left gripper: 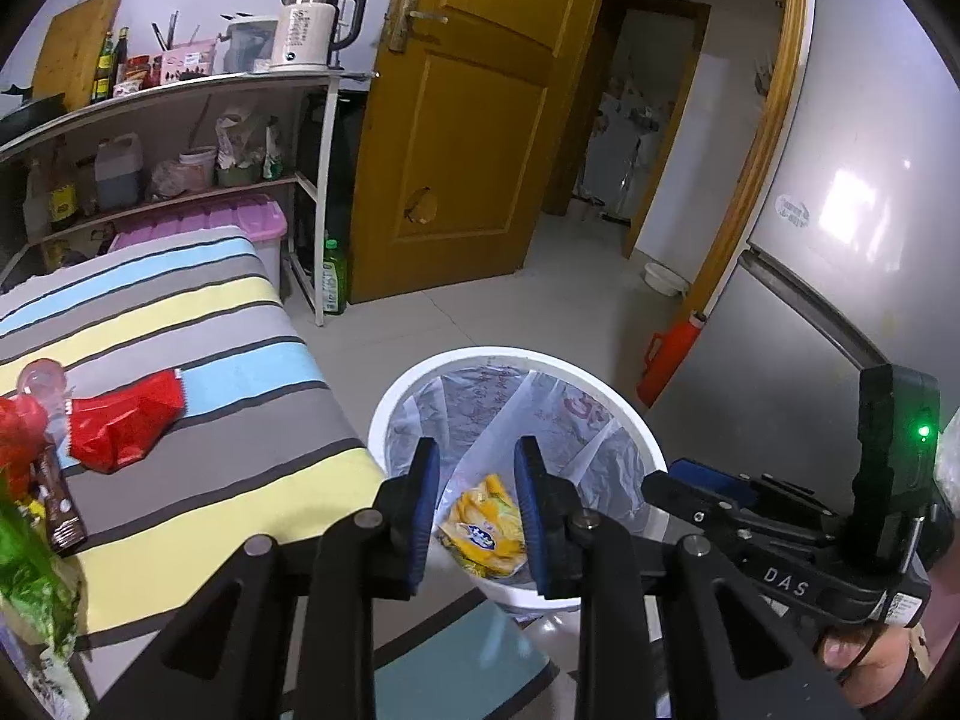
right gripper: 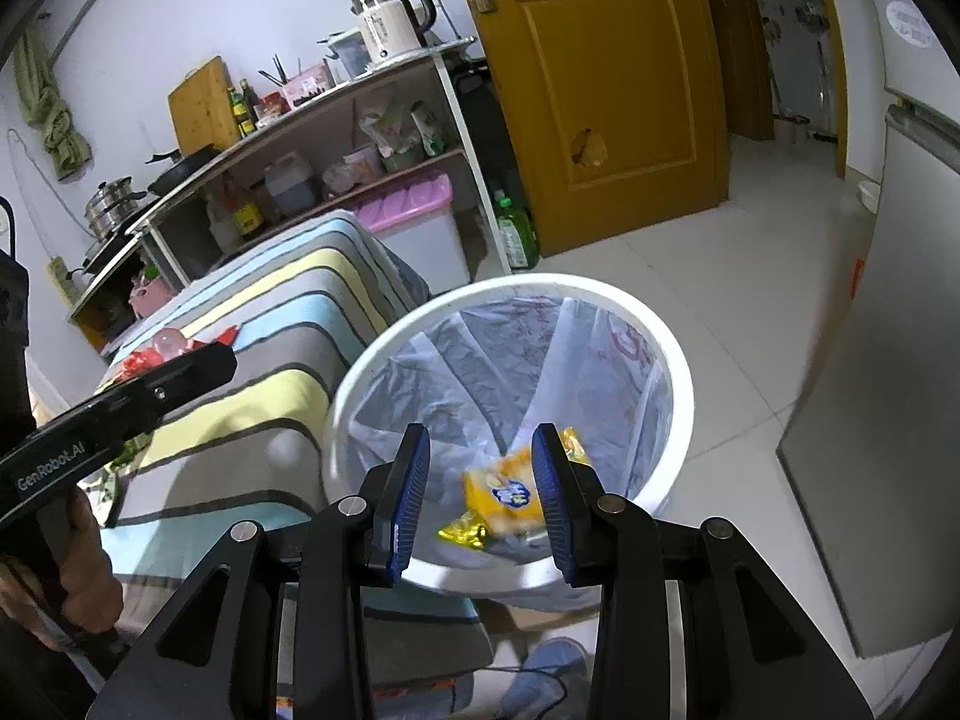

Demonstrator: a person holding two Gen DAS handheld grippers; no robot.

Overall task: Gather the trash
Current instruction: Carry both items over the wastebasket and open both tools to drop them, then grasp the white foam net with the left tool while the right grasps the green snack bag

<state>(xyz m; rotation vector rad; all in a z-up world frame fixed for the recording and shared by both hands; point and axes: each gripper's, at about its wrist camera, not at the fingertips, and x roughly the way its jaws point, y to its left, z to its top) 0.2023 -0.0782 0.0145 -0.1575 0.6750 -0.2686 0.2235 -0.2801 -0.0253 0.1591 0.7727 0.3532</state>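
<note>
A white trash bin [left gripper: 384,414] with a clear liner stands on the floor beside the striped table [left gripper: 198,360]; it also shows in the right wrist view [right gripper: 678,372]. A yellow snack wrapper [left gripper: 483,531] lies inside the bin, also seen from the right wrist [right gripper: 507,492]. My left gripper [left gripper: 477,510] is open and empty above the bin. My right gripper [right gripper: 480,495] is open and empty above the bin. On the table lie a red wrapper [left gripper: 123,420], a brown wrapper [left gripper: 60,510], a green wrapper [left gripper: 30,588] and a clear pink plastic piece [left gripper: 42,378].
A shelf unit [left gripper: 180,138] with a kettle [left gripper: 312,24], bottles and a pink-lidded box [left gripper: 240,219] stands behind the table. A yellow door [left gripper: 468,120] is open. A grey fridge [left gripper: 840,240] stands at right, with a red thermos [left gripper: 669,360] on the floor.
</note>
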